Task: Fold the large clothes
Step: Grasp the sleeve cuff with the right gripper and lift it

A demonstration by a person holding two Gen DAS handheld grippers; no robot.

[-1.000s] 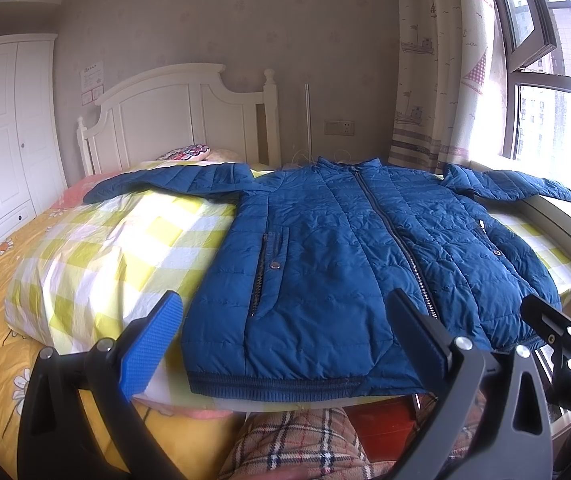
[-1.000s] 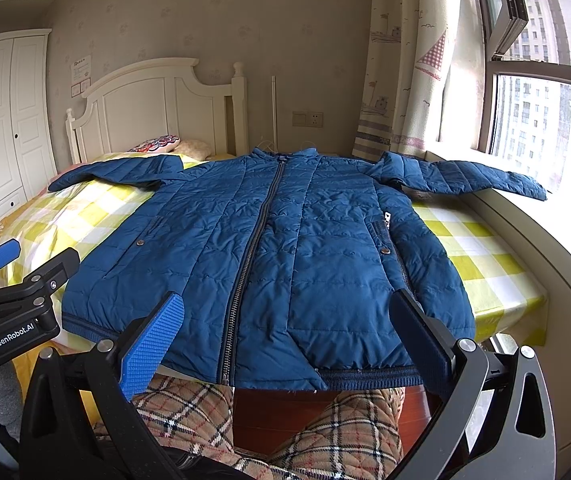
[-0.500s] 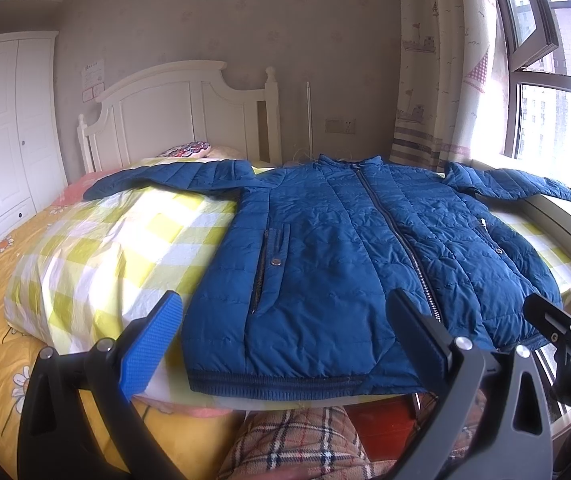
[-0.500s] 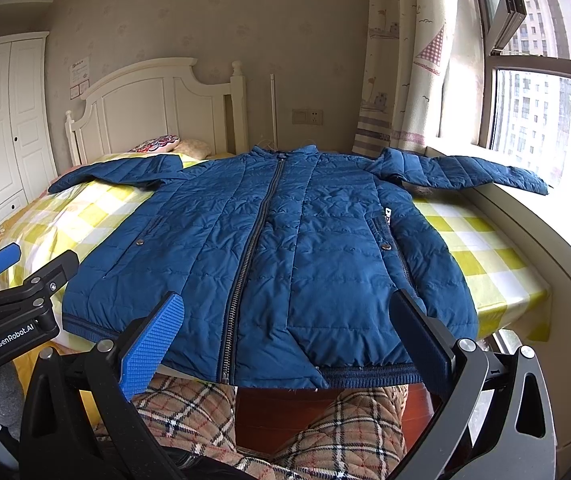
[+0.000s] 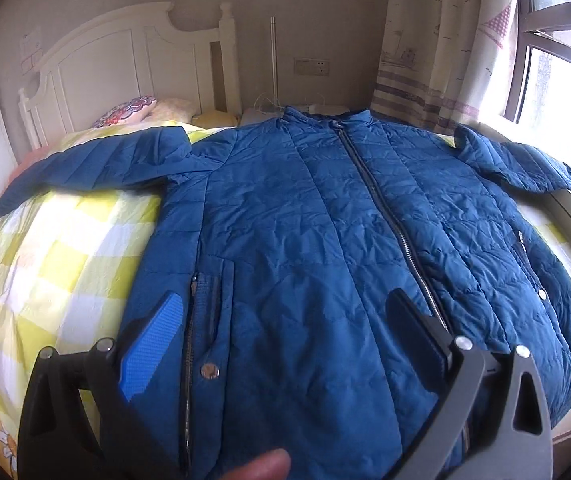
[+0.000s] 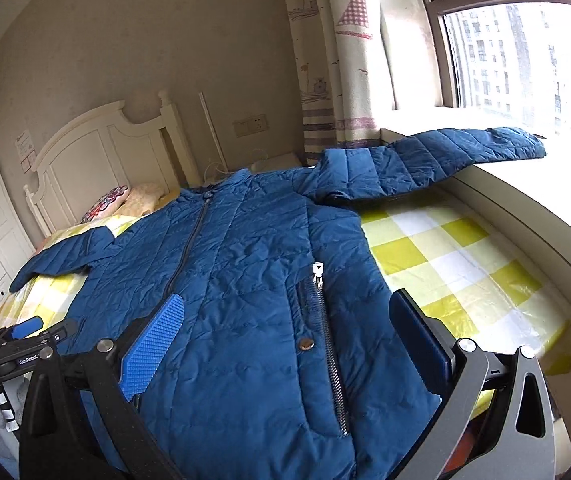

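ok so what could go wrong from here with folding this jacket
The blue jacket is puffy and quilted, so a shallow pinch by the open right hand-held gripper or left hand-held gripper might slip off or catch only the top layer.

Its right sleeve lies out over the window ledge and may drag or snag when pulled in.

The hem hangs at the bed's near edge, so a tug could slide the jacket off the checked bedspread.

The right gripper [image 6: 285, 332] hangs with fingers apart above the blue jacket [image 6: 245, 280] spread on the bed [image 6: 465, 272].
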